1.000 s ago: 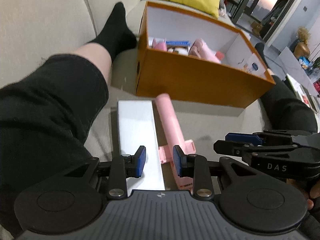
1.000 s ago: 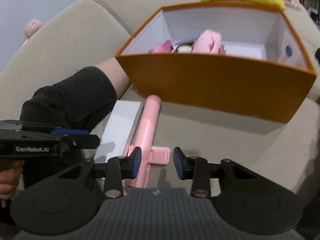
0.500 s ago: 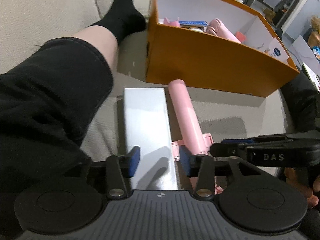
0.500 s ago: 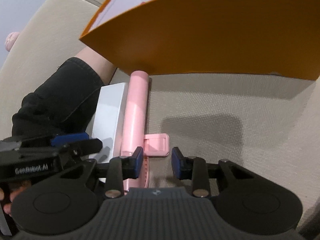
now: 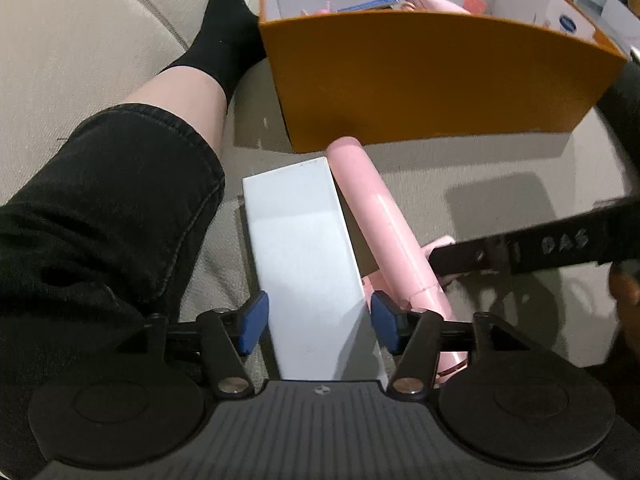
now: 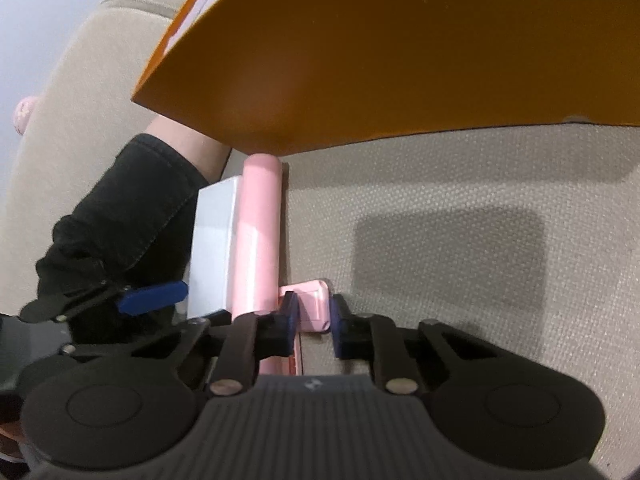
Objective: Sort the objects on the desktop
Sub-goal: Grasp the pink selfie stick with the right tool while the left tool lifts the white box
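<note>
Orange box [image 5: 420, 80], white carton [image 5: 308, 256], pink stick [image 5: 392, 232], beige sofa [image 5: 72, 48], black sock [image 5: 224, 36]

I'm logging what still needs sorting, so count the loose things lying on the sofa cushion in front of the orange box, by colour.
White: 1, the white box
Pink: 1, the pink stick with a clip
Total: 2, lying side by side in front of the orange box; what is inside it is not counted.

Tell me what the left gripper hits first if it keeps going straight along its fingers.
Most likely the white box: the left gripper stands open astride its near end, apparently just short of touching.
</note>
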A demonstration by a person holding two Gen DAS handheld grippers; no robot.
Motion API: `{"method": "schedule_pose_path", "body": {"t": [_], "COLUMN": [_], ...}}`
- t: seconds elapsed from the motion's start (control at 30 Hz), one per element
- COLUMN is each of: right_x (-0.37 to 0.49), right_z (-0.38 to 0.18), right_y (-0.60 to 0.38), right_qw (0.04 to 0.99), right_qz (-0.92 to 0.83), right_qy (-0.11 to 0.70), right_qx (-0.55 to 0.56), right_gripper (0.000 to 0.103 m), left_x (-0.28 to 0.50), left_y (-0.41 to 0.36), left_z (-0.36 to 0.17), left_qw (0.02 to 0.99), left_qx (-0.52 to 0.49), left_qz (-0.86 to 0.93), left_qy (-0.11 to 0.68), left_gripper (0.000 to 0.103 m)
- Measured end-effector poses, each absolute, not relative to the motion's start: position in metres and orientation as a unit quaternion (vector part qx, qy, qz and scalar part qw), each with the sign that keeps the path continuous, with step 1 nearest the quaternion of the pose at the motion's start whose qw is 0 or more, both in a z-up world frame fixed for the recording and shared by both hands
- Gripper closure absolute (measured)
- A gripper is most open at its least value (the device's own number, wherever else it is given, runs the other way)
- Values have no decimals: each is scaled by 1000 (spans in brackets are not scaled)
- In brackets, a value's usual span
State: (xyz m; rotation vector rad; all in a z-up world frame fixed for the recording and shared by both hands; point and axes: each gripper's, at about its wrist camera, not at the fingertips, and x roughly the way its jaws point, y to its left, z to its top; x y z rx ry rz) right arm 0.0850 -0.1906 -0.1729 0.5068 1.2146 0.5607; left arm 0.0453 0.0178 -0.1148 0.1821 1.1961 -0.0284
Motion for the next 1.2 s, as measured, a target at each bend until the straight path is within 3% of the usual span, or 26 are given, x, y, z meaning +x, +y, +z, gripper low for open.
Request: {"method": "schedule_pose_path", "body": {"t": [0.3,0.63,0.9,1.2], "right_x": [66,36,25,28], "right_z": [-126,-84,-89,-106], "right_y": [-197,-202,-194,-188], "right_qw": [795,862,874,873], "right_qz": [269,204,191,175], "right_qy": [513,463,440,445], "right_qx": [178,-11,-70,-96], "right_gripper": [97,96,96,96], "left_x": [40,45,38,34], "left_y": [6,-4,6,9], "left_z": [-125,-143,-131,-115], "left_qw": [816,802,816,821], "left_qx": [132,166,112,-54], "left_qz": [-3,13,-5,-137], "left_qy": [563,574,567,551], "left_gripper": [27,24,26,27]}}
